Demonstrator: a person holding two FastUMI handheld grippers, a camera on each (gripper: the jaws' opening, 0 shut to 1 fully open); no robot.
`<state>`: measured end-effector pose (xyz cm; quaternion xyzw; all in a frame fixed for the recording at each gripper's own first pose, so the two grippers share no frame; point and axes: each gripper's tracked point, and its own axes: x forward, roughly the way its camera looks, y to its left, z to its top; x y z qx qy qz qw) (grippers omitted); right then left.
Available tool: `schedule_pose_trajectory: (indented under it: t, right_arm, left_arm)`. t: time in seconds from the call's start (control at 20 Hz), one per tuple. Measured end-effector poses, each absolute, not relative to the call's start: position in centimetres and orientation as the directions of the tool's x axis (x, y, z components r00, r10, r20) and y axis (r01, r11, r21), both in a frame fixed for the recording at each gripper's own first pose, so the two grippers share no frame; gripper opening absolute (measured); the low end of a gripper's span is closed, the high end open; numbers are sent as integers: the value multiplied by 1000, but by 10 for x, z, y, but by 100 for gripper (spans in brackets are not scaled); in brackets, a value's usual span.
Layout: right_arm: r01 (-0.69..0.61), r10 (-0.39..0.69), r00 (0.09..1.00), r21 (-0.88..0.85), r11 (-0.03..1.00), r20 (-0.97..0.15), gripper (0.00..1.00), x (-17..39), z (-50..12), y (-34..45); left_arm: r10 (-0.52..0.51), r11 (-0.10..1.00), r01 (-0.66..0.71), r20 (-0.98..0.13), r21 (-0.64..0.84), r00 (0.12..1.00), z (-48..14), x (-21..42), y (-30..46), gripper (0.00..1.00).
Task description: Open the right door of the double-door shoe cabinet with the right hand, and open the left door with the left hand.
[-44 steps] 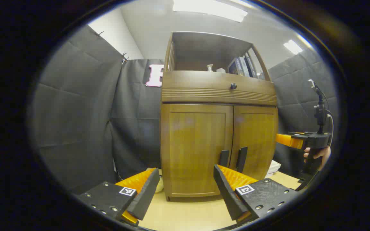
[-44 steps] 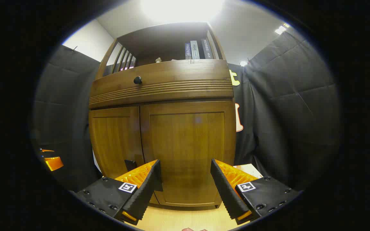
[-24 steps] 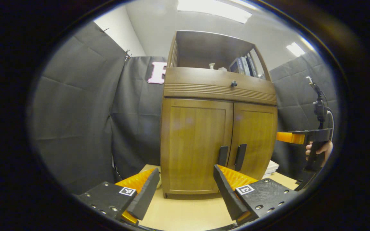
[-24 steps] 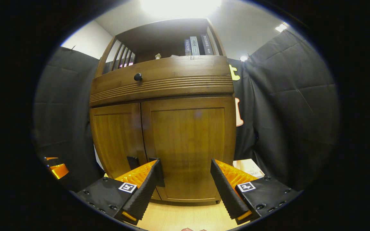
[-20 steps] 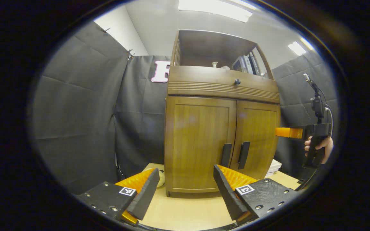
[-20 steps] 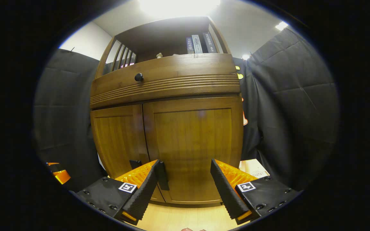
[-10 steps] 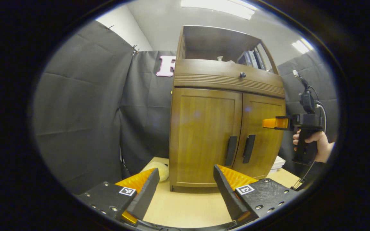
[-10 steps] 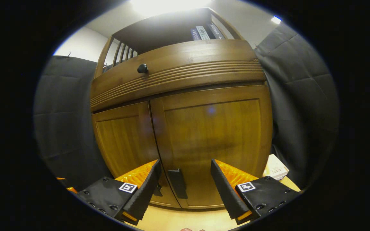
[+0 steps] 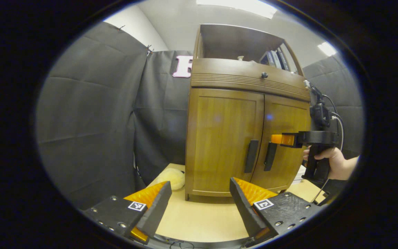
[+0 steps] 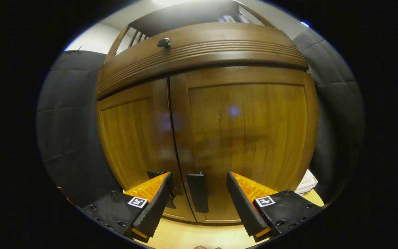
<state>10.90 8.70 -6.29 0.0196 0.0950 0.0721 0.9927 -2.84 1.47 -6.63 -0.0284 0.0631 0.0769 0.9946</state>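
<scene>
So the right gripper (image 10: 198, 202) has its fingers spread wide with nothing between them pressing, and the right door's dark handle (image 10: 198, 192) sits framed in the gap, not touched by either finger as far as the right gripper view lets anyone tell. That view is right up against the shoe cabinet (image 10: 202, 114): both doors are closed, the seam runs down just left of that handle, and the left door's handle (image 10: 154, 173) peeks out behind the left finger. Up top there's a ridged drawer front with a small round knob (image 10: 163, 42).

The left gripper (image 9: 199, 204) is also spread open and empty, sitting well back from the cabinet over the light tabletop (image 9: 199, 221). From there the whole cabinet front shows, with the left door (image 9: 225, 138), right door (image 9: 283, 145) and both handles side by side near the seam. The left gripper view also gives the side-on look at the right gripper, held in a hand (image 9: 328, 160), its tip just in front of the right door above the handles. A pale soft lump (image 9: 171, 177) lies on the table at the cabinet's left foot, and books (image 9: 275, 58) stand on the open shelf above the drawer.
</scene>
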Motion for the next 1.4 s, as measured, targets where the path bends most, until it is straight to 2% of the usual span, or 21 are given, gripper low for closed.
schedule_pose_trajectory:
  t: [0.25,0.35,0.45,0.55,0.8,0.85,0.9,0.95,1.15,1.3,1.4]
  right_arm:
    - [-120,126,960,39,992,-250,100,125,-91,88]
    - [-116,124,953,43,992,-277,93,131,-94,92]
    - [-108,119,946,53,993,-302,92,139,-90,92]
    - [-97,112,947,63,993,-302,84,144,-88,97]
    - [-105,117,947,57,993,-299,36,150,-87,112]
    - [-102,112,950,49,994,-290,39,148,-86,111]
    - [-105,112,951,41,994,-286,32,148,-86,111]
    - [-110,116,953,38,993,-280,32,147,-86,112]
    - [-166,168,945,28,986,-282,19,149,-91,112]
    - [-221,223,922,44,974,-315,5,148,-89,113]
    - [-226,223,921,26,974,-319,4,146,-88,113]
  left_arm:
    - [192,979,-201,-146,-45,970,-67,-30,17,99]
    - [195,978,-203,-146,-42,970,-66,-31,16,99]
    - [199,978,-206,-137,-38,970,-63,-32,16,99]
    - [208,977,-214,-131,-27,969,-59,-33,16,99]
    - [213,976,-218,-138,-25,967,-61,-34,15,99]
    - [212,976,-218,-141,-26,967,-61,-34,15,99]
    - [211,976,-218,-142,-29,967,-63,-34,15,99]
    - [210,976,-217,-144,-33,967,-64,-33,16,99]
    - [204,976,-214,-148,-51,968,-68,-33,17,99]
    - [189,977,-201,-146,-69,971,-74,-33,16,99]
    - [177,980,-188,-141,-72,974,-74,-34,15,99]
